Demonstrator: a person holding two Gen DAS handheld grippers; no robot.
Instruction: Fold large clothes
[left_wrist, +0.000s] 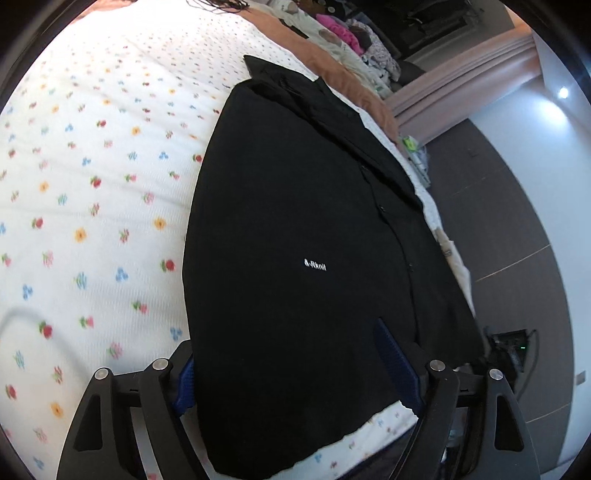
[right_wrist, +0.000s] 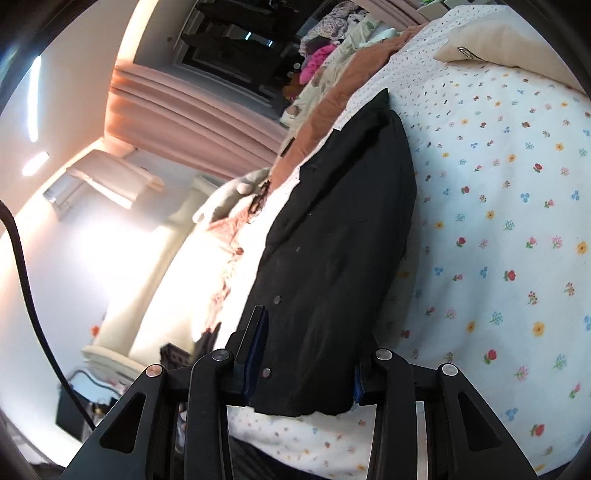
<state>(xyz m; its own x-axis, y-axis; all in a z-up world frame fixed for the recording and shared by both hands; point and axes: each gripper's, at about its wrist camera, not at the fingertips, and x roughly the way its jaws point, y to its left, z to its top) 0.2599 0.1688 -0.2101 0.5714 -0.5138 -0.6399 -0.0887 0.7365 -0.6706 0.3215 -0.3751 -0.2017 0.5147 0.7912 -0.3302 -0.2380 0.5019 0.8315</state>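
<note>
**Black shirt, folded long, near the bed's edge**

Black shirt (left_wrist: 295, 229) lies mid-frame on the floral bedspread (left_wrist: 92, 184): matte cloth, folded into a long tapered slab, button placket along its right side, small white lettering at centre. The right wrist view instead shows pale buttons (right_wrist: 276, 299) and the thick near hem (right_wrist: 303, 402).

My left gripper (left_wrist: 295, 369) stands wide, blue ribbed pads either side of the hem, nothing pinched. My right gripper (right_wrist: 304, 369) is narrower, fingers flanking the hem; whether the pads press, I cannot tell.

Quilted, dimpled spread. Cream pillow (right_wrist: 491, 40), upper right, shows in the right view only; grey floor (left_wrist: 517, 221) in the left.
</note>
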